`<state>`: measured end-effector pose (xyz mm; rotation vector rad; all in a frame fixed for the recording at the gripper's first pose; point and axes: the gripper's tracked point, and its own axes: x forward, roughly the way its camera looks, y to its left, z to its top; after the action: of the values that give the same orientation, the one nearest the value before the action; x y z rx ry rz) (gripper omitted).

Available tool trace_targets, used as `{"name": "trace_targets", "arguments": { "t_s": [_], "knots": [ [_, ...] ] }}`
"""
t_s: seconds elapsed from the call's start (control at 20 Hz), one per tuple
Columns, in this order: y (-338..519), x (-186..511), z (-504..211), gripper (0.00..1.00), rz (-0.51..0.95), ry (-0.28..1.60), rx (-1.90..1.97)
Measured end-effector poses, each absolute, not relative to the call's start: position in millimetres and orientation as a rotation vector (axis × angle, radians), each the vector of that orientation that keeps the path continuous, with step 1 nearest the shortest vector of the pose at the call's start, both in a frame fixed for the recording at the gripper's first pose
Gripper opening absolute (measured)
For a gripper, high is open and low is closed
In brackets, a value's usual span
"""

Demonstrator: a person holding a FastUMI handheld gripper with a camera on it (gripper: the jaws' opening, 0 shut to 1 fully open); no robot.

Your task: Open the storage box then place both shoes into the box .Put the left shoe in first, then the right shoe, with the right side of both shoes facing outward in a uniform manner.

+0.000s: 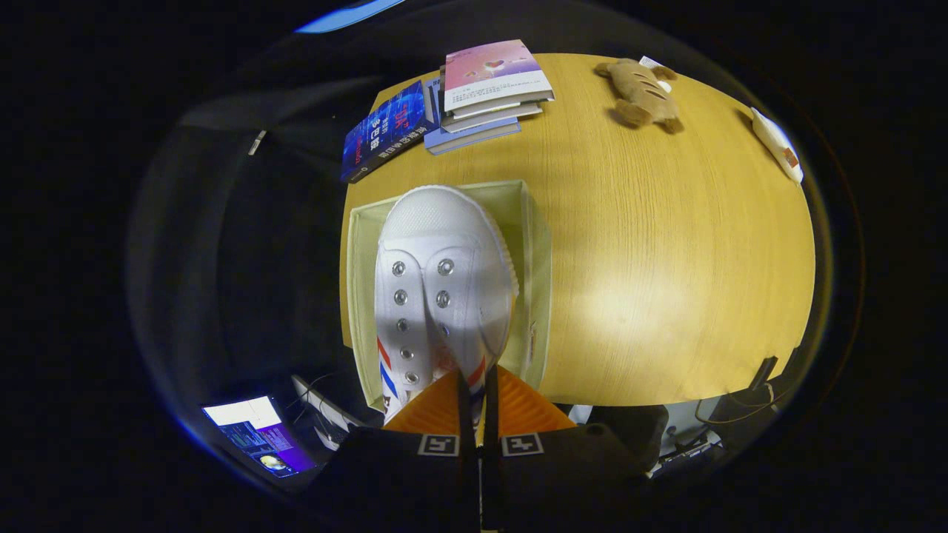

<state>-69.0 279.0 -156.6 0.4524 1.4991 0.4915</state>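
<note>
1. Here we hold the gripper point(478, 396) with its two fingers drawn almost together on the rear of the white shoe point(437, 296), a thin edge of the shoe caught between them; the narrow gap suits so thin a hold.
2. The shoe hangs toe-away from us, directly over the pale storage box point(537, 244), whose top is open, so we judge it is being lowered in rather than carried elsewhere.
3. We cannot tell from this angle whether it is the left or the right shoe, nor whether another shoe already lies beneath it.
4. The box sits at the near corner of the wooden table point(652, 259), close to us, which keeps the reach short.
5. The stack of books point(481, 92), the blue book point(385, 133) and the plush toy point(641, 92) lie well beyond the box, clear of the descent.
</note>
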Motion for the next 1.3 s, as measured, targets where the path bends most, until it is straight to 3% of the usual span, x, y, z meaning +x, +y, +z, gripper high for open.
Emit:
{"name": "trace_targets", "arguments": {
  "t_s": [0.1, 0.15, 0.2, 0.4, 0.5, 0.65, 0.9, 1.3],
  "knots": [
    [285.5, -63.8, -148.6, 0.21, 0.510, 1.474, 0.494],
    [290.8, -61.3, -142.8, 0.32, 0.522, 1.458, 0.525],
    [289.7, -54.6, -130.6, 0.34, 0.533, 1.440, 0.557],
    [277.1, -48.5, -128.7, 0.79, 0.530, 1.402, 0.548],
    [271.0, -51.8, -132.4, 0.89, 0.529, 1.398, 0.532],
    [269.8, -57.4, -131.2, 0.94, 0.543, 1.398, 0.556],
    [261.3, -59.4, -130.4, 0.94, 0.566, 1.346, 0.580],
    [199.1, -57.1, -120.9, 0.94, 0.549, 1.111, 0.543]
  ]
}}
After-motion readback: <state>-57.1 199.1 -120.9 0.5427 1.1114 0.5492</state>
